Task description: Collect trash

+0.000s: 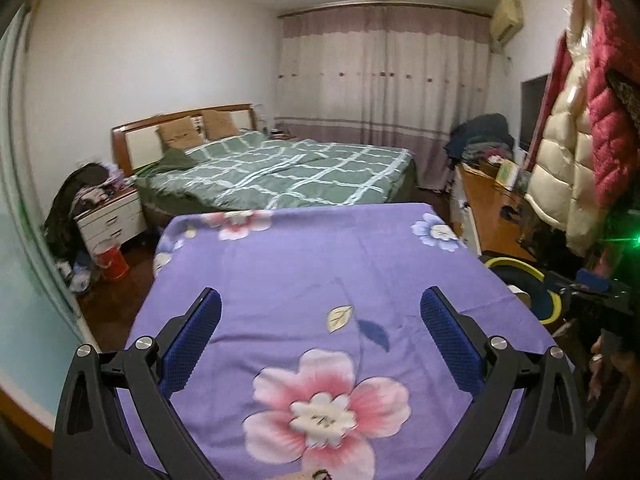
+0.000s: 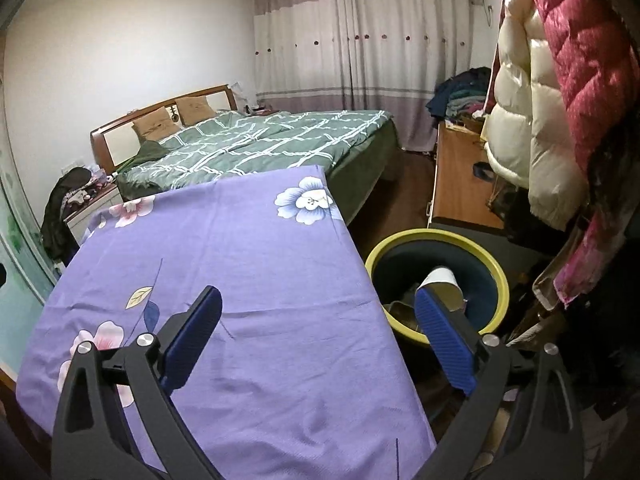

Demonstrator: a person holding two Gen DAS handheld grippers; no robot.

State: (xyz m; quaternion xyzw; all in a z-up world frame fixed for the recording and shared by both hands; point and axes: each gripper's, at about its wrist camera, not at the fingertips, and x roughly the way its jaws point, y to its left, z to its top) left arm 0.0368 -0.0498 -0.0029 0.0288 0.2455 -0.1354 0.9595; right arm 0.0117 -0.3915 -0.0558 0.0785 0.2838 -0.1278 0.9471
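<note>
No loose trash was seen on the purple floral tablecloth (image 1: 304, 264) in either wrist view; what was visible had been gathered in the yellow-rimmed bin (image 2: 436, 236), at right of centre in the right wrist frame.

A white paper cup (image 2: 440, 282) was seen lying tilted inside the bin, mouth toward the lower right, with darker scraps beside it (too murky to name).

Key relation: the bin was judged to sit just off the table's right edge, below tabletop level. In the right wrist view it lay directly behind that claw's right-hand finger, so the right gripper (image 2: 318, 306) was clearly the nearer one. In the left wrist view only a slice of the bin was caught at the right edge, well apart from the left gripper (image 1: 320, 306).

Claw state: both were seen spread wide, blue pads apart, nothing between them.

Pose: both grippers were pitched moderately downward. The left was centred over the cloth above the large pink flower; the right straddled the table's right edge, one finger over cloth, the other over the bin.

Judgement: collection was probably finished or nearly so (floor beyond the table only partly visible, so not confirmed).
</note>
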